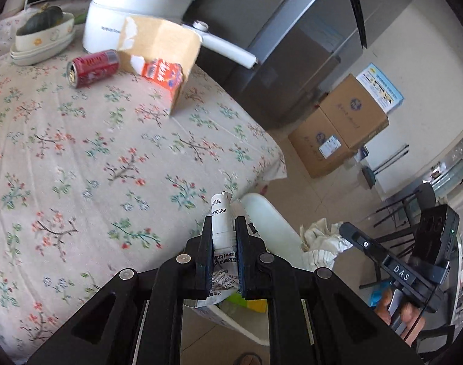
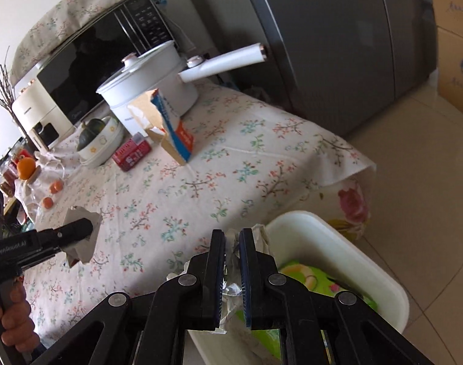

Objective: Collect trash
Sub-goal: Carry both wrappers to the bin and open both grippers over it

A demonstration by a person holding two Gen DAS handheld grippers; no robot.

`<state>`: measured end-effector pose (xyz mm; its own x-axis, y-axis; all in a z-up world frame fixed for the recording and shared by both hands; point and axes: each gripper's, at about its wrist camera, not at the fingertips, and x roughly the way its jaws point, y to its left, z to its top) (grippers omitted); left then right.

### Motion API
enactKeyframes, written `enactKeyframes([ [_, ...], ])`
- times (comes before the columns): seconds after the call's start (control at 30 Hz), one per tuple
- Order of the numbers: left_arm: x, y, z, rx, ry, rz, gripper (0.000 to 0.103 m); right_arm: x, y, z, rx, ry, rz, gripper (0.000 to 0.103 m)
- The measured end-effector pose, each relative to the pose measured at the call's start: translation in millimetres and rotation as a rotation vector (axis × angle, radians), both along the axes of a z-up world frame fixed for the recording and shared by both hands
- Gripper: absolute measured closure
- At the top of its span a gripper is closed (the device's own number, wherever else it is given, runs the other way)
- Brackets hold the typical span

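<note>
Left gripper (image 1: pixel 220 240): clamped on a printed wrapper (image 1: pixel 219 217).
Right gripper (image 2: pixel 232 261): clamped on crumpled foil (image 2: pixel 231 289).
Bin (image 2: pixel 338 243): just right of the right gripper (nearer hand).

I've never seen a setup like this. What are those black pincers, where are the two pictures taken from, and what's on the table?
No robot here: a person holds a two-finger gripper in each hand, each carrying a camera that looks along its fingers. In the left camera's picture the left gripper pinches a printed wrapper. In the right one, the right gripper pinches crumpled foil above a white bin. On the flowered table lie a red can, a torn carton, a white pot and a bowl.
</note>
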<state>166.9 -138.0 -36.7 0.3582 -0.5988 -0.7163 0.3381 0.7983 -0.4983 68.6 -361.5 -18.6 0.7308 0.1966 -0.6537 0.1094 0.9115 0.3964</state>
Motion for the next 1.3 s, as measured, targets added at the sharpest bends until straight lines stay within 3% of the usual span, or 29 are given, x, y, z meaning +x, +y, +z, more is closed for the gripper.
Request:
enactKeyframes([
  [0.17, -16, -42, -36, 0.040, 0.057, -0.084, 0.090, 7, -16, -33, -0.016, 0.153, -0.022, 0.094],
  [0.3, -12, -53, -55, 0.050, 0.080, -0.112, 0.090, 14, -18, -64, -0.012, 0.260, -0.012, 0.094],
  [0.4, -6, -55, -60, 0.039, 0.077, -0.127, 0.089, 19, -8, -74, -0.067, 0.304, 0.006, 0.091],
  [0.57, 5, -58, -68, 0.047, 0.078, -0.138, 0.089, 28, 13, -90, -0.113, 0.387, 0.085, 0.090],
  [0.7, 7, -63, -76, 0.060, 0.083, -0.153, 0.089, 31, 31, -121, -0.113, 0.545, 0.177, 0.090],
  [0.83, 9, -68, -80, 0.065, 0.088, -0.165, 0.089, 30, 43, -147, -0.179, 0.640, 0.223, 0.090],
  [0.9, 10, -70, -80, 0.069, 0.081, -0.167, 0.089, 29, 43, -152, -0.178, 0.653, 0.229, 0.090],
  [1.03, 8, -72, -78, 0.075, 0.071, -0.175, 0.089, 27, 41, -153, -0.065, 0.681, 0.278, 0.087],
  [1.1, 6, -72, -79, 0.076, 0.072, -0.181, 0.089, 25, 41, -150, -0.074, 0.677, 0.284, 0.086],
  [1.3, -8, -89, -85, 0.109, 0.079, -0.261, 0.089, 29, 2, -128, -0.030, 0.593, 0.126, 0.076],
])
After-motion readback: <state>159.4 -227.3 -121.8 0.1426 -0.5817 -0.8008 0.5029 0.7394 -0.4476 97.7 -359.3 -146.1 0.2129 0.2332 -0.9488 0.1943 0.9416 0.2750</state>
